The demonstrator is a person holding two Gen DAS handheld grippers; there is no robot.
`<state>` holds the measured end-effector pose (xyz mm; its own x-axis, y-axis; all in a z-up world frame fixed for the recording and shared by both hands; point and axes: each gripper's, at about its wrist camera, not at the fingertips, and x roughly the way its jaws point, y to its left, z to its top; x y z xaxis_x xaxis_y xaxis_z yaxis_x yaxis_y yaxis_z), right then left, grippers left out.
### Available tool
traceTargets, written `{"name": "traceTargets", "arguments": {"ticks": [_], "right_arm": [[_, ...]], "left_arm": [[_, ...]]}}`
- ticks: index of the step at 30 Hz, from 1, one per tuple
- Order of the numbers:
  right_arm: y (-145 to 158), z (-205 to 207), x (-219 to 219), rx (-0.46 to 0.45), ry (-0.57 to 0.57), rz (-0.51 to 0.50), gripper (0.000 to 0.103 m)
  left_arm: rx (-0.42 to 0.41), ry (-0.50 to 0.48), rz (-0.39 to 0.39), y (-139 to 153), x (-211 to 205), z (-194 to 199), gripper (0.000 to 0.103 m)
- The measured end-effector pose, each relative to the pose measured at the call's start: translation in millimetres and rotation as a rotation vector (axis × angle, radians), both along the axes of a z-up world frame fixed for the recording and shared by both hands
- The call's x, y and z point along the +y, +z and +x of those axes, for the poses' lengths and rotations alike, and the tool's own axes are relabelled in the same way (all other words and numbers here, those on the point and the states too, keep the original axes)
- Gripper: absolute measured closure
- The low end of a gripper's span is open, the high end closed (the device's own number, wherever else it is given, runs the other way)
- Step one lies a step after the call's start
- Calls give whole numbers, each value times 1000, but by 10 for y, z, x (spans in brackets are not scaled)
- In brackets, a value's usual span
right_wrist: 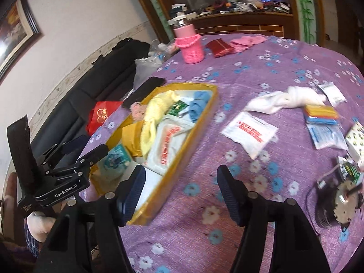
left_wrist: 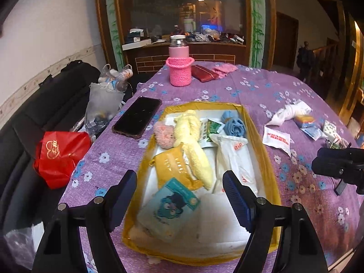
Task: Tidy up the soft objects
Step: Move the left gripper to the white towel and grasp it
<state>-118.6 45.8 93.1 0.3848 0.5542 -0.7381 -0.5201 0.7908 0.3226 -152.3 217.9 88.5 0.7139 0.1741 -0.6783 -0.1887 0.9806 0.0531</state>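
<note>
A shallow yellow-rimmed box point(left_wrist: 270, 163) point(right_wrist: 200, 122) lies on the purple flowered tablecloth. It holds a yellow towel point(left_wrist: 195, 145), a pink fluffy item point(left_wrist: 163, 134), a blue cloth point(left_wrist: 234, 122), a teal tissue pack point(left_wrist: 168, 207) and white packets. My left gripper point(left_wrist: 182, 195) is open and empty above the box's near end; it also shows in the right wrist view point(right_wrist: 86, 147). My right gripper point(right_wrist: 179, 193) is open and empty over bare cloth right of the box. A white packet with red print point(right_wrist: 250, 134), a white cloth point(right_wrist: 289, 100) and small packs point(right_wrist: 323, 122) lie on the cloth.
A pink bottle in a knitted sleeve point(left_wrist: 179, 66), a red wallet point(left_wrist: 204, 72) and a pink cloth point(left_wrist: 224, 69) stand at the far edge. A black phone point(left_wrist: 138, 116) lies left of the box. A red bag point(left_wrist: 61, 154) sits on the black sofa. A round device point(right_wrist: 341, 202) lies right.
</note>
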Motion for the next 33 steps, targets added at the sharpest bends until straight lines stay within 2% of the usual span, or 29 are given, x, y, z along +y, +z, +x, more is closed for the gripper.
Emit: {"name": "traceTargets", "arguments": {"ticks": [8, 21, 33], "right_arm": [[69, -15, -477, -52, -76, 13, 32], [197, 156, -1778, -67, -336, 91, 32], [206, 192, -2613, -81, -503, 149, 28]], "left_arm": [[22, -32, 70, 37, -315, 65, 22], [59, -91, 144, 27, -803, 222, 22], [84, -163, 206, 21, -1250, 329, 22]]}}
